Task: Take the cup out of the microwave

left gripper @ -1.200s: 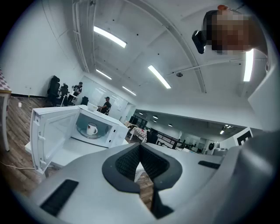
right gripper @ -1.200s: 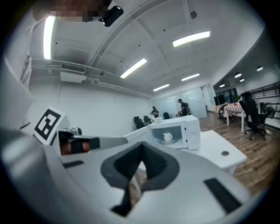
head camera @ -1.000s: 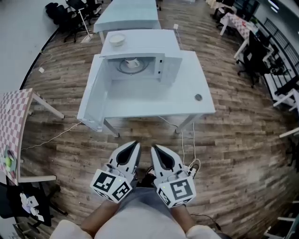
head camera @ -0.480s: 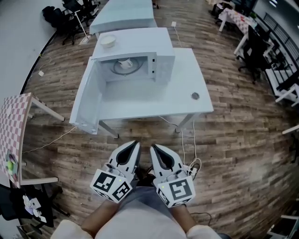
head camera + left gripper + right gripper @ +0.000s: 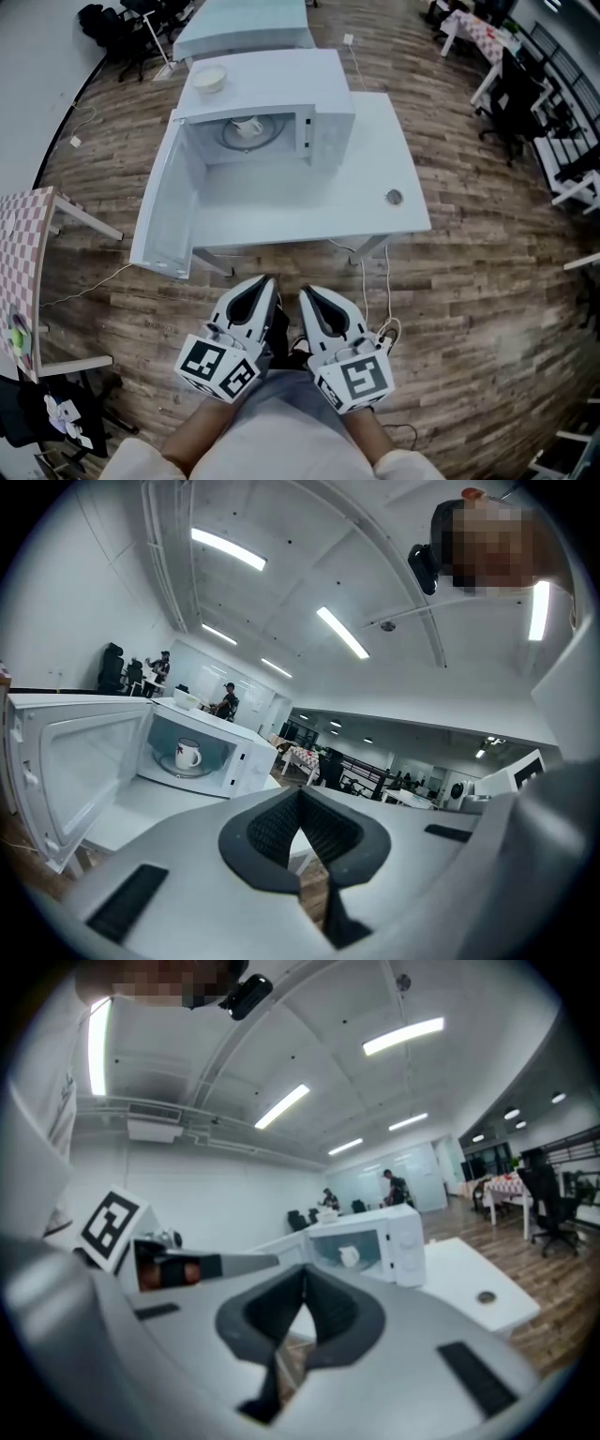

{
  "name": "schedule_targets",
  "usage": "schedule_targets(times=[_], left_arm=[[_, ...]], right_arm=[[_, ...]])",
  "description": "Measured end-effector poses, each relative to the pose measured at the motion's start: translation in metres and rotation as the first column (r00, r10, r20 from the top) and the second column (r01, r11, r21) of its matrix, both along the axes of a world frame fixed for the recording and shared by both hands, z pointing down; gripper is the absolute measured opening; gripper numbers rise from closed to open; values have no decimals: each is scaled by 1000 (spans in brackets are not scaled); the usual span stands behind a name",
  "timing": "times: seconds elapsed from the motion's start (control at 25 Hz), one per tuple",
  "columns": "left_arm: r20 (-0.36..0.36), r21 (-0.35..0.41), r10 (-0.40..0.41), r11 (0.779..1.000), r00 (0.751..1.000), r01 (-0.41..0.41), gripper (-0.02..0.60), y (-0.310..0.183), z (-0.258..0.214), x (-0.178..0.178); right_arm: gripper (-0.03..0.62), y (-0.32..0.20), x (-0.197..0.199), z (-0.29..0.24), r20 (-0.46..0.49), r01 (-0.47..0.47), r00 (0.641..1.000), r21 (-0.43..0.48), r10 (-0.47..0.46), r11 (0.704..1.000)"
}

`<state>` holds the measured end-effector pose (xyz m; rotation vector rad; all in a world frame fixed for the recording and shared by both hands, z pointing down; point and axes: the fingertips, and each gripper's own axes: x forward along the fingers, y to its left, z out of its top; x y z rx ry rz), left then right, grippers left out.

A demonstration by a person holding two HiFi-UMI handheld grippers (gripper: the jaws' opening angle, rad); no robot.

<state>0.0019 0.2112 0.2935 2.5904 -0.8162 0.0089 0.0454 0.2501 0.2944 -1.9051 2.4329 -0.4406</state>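
Note:
A white cup [image 5: 249,126] stands on the turntable inside the white microwave [image 5: 323,103], whose door [image 5: 161,211] hangs wide open to the left. The left gripper view shows the cup [image 5: 188,754] with a red mark and its handle to the right; in the right gripper view the cup [image 5: 350,1256] is small and far. My left gripper [image 5: 265,281] and right gripper [image 5: 307,293] are side by side, close to my body and well short of the table. Both are shut with nothing between the jaws, as the left gripper [image 5: 300,790] and right gripper [image 5: 305,1270] show.
The microwave sits on a white table [image 5: 375,220] with a round cable hole [image 5: 394,197]. A white bowl [image 5: 208,79] rests on top of the microwave. A checkered table [image 5: 21,253] stands at the left, another white table [image 5: 246,23] behind, chairs at the right, and cables on the wooden floor.
The table and microwave have come closer and lower in the head view as I moved forward. Both grippers stay shut, side by side.

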Motion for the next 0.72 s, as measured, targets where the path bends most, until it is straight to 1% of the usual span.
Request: schedule_targets(times=[0.24, 0.44, 0.72], left_arm=[[-6, 1, -26, 1000, 1000, 26, 14, -45, -4, 0], [-14, 4, -53, 999, 999, 53, 14, -92, -5, -5], [-30, 12, -62, 998, 998, 62, 15, -148, -12, -13]], right_arm=[[21, -47, -5, 1, -19, 48, 999, -12, -48, 999], [22, -94, -9, 3, -22, 82, 996, -19, -82, 996], [21, -155, -18, -3, -37, 98, 994, -25, -99, 995]])
